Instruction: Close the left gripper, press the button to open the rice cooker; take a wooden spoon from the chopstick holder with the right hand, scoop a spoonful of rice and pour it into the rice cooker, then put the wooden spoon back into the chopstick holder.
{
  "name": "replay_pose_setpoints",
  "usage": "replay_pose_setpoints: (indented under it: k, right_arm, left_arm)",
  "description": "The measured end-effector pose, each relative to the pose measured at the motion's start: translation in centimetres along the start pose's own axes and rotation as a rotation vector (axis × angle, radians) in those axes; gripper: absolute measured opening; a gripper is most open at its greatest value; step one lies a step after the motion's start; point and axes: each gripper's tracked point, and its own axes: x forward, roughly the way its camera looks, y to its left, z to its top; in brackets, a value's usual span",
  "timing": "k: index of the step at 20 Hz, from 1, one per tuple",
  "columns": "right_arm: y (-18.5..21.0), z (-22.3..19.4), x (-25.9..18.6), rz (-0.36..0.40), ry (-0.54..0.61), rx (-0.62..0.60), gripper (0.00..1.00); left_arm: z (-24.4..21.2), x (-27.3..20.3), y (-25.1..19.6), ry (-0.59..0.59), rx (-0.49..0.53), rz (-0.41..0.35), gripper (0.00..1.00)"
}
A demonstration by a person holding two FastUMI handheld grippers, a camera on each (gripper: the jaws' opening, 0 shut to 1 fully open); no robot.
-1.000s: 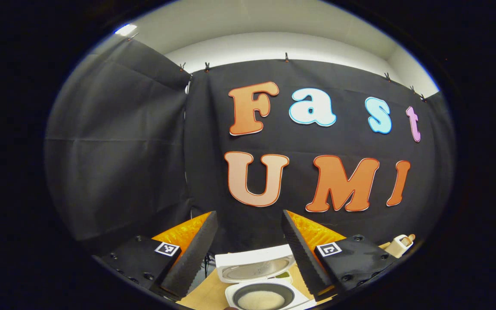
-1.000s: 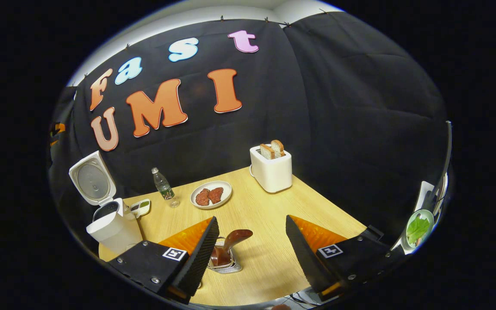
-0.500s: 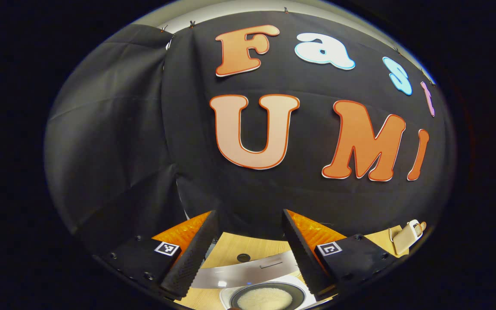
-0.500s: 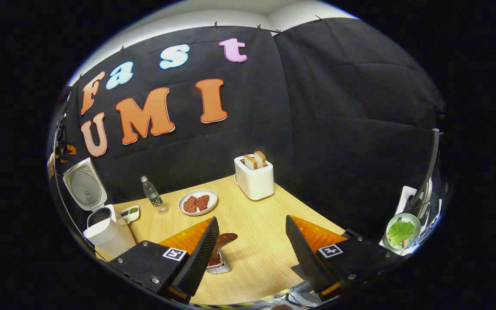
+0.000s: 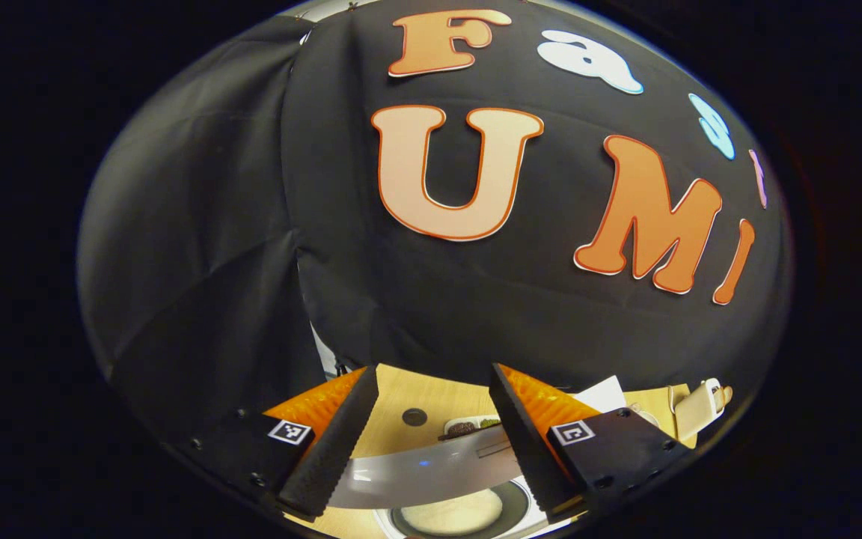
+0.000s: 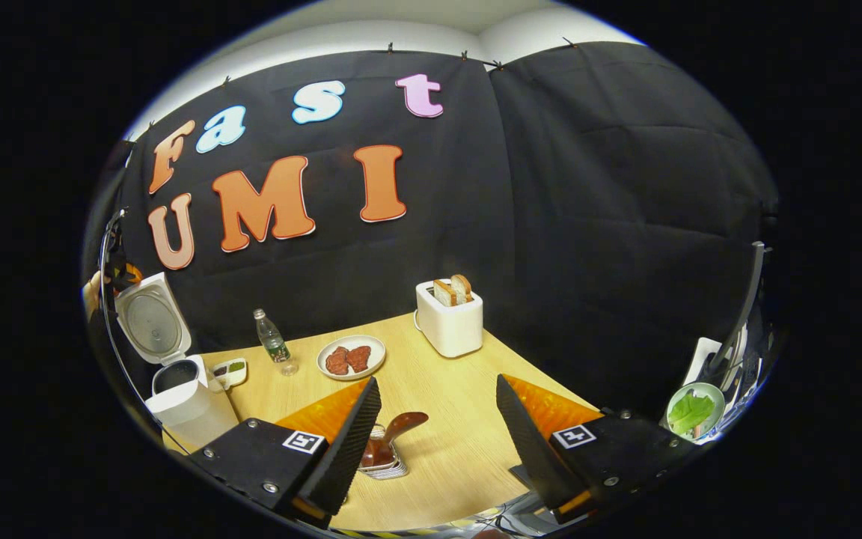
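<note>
**Right gripper view: both tools wide and empty, spoon resting in its holder**

Shows the right tool (image 6: 436,380) spread wide and gripping nothing, poised above the pale wood-grain bench (image 6: 468,449). Just past its left finger, finds the glossy, dark reddish-brown wooden spoon (image 6: 401,425), with one end leaning up out of the low silver wire chopstick holder (image 6: 386,470) and clear of both fingers. Looks propped that way so the raised end offers an easy pinch.

Farther out, picks up the white, rounded plastic rice cooker (image 6: 191,408) at the bench's left edge. Has its round lid (image 6: 153,323) tipped up and back, dull metal inner face outward, leaving the mouth free for pouring.

Behind, notes a clear plastic bottle (image 6: 272,346), a round white plate of reddish patties (image 6: 351,357) and a boxy white toaster with two bread slices (image 6: 449,326), all well apart from the spoon.

Left gripper view puts the left tool (image 5: 433,368) just as wide, also empty, above the cooker. Between its fingers, catches a blurred curved grey lid edge, and below that the dark round inner pot holding a flat pale mound of rice (image 5: 450,515).

Suggests button pressed and scoop likely delivered, though cannot be sure.
</note>
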Motion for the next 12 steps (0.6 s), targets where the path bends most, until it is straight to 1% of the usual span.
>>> replay_pose_setpoints:
  k: [2,5,7,9,10,12]
  right_arm:
    - [0.5,-0.1,0.0,0.03,0.003,-0.007,0.95]
    - [1.1,-0.2,0.1,0.073,0.007,-0.052,0.95]
    - [1.4,-0.3,0.1,0.102,0.007,-0.073,0.95]
    - [1.8,-0.8,0.2,0.145,0.022,-0.066,0.95]
    - [1.8,-1.2,0.2,0.162,0.031,-0.058,0.95]
    - [1.7,-2.0,0.0,0.197,0.049,-0.062,0.95]
  left_arm:
    - [-1.2,-1.0,-0.6,0.024,-0.006,-0.029,1.0]
    - [-3.1,-3.3,-1.7,0.027,0.001,-0.051,1.0]
    - [-5.7,-5.3,-2.5,0.041,0.013,-0.063,1.0]
    - [-8.7,-7.0,-3.2,0.045,0.006,-0.069,1.0]
    - [-10.4,-7.6,-3.3,0.051,0.007,-0.061,1.0]
    - [-14.5,-8.7,-3.0,0.06,0.025,-0.015,1.0]
